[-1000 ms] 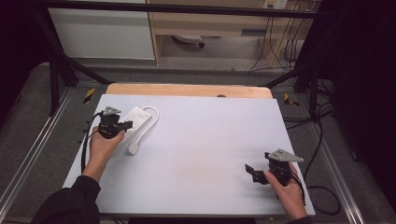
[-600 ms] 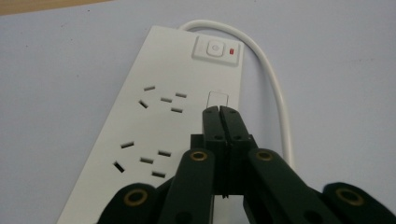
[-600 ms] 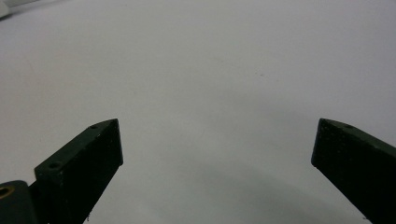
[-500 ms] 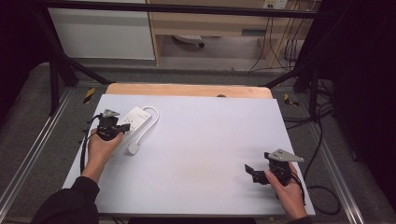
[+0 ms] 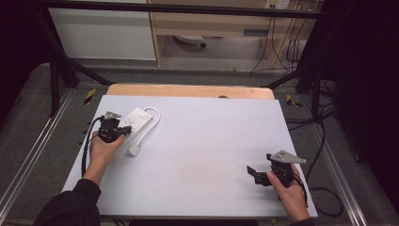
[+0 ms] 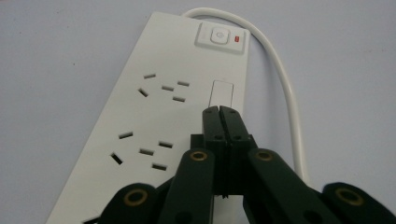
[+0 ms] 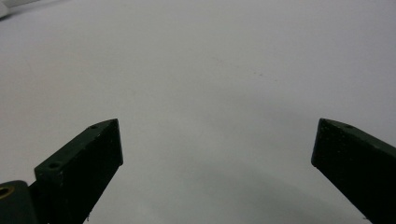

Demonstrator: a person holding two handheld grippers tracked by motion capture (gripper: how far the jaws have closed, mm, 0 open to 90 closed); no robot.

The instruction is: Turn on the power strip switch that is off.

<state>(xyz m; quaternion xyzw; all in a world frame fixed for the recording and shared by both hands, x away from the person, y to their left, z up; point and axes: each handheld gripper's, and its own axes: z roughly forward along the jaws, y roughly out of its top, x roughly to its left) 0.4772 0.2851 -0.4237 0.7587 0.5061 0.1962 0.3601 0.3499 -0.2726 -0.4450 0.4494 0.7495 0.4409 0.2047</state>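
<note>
Left gripper (image 6: 218, 108) nearer power strip (image 6: 154, 121)

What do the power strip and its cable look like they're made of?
The power strip looks like hard white moulded plastic with a smooth, slightly satin face, crisp socket slots and a raised switch. Its cable appears to be white rubbery or vinyl sheathing, since it bends in a smooth curve.

White power strip (image 5: 137, 120) lying flat near far-left corner of pale surface (image 5: 207, 155), sockets up (switch (image 6: 220, 37) at far end), cord (image 5: 151, 123) looping back to plug (image 5: 134, 149).
</note>
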